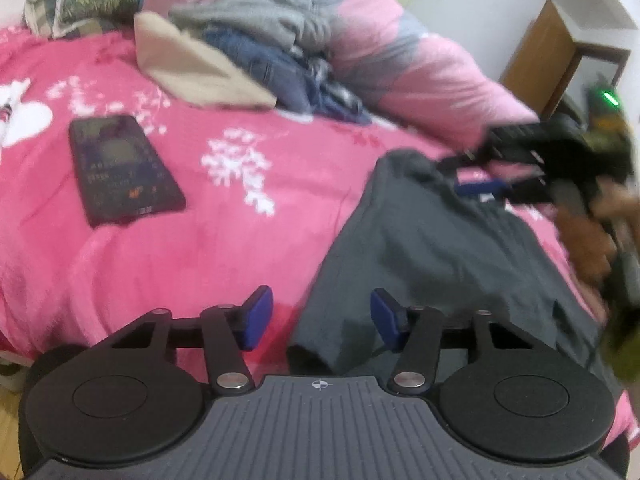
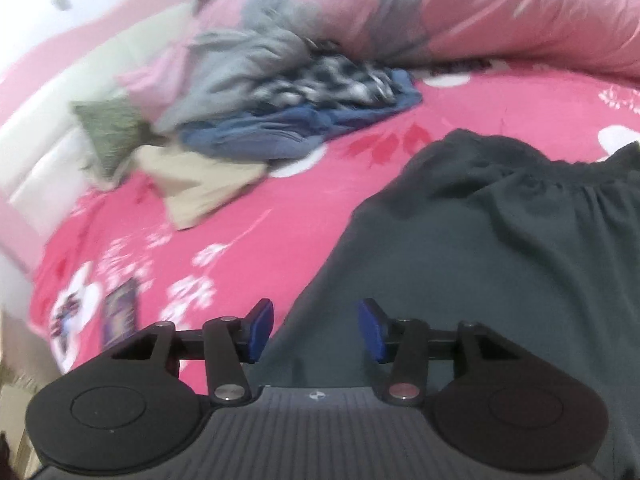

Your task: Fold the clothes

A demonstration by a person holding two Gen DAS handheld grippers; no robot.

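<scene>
A dark grey garment (image 1: pixel 440 248) lies spread on the pink bed; it also shows in the right wrist view (image 2: pixel 500 248), with a gathered waistband at its far end. My left gripper (image 1: pixel 322 316) is open and empty, over the garment's near left corner. My right gripper (image 2: pixel 316 332) is open and empty, over the garment's left edge. The right gripper also shows in the left wrist view (image 1: pixel 484 176), blurred, at the garment's far end.
A pile of grey, blue and beige clothes (image 1: pixel 256 52) lies at the back of the bed, also in the right wrist view (image 2: pixel 280 120). A dark phone (image 1: pixel 124 168) lies on the pink sheet (image 1: pixel 200 260). A pink duvet (image 1: pixel 420 52) is bunched behind.
</scene>
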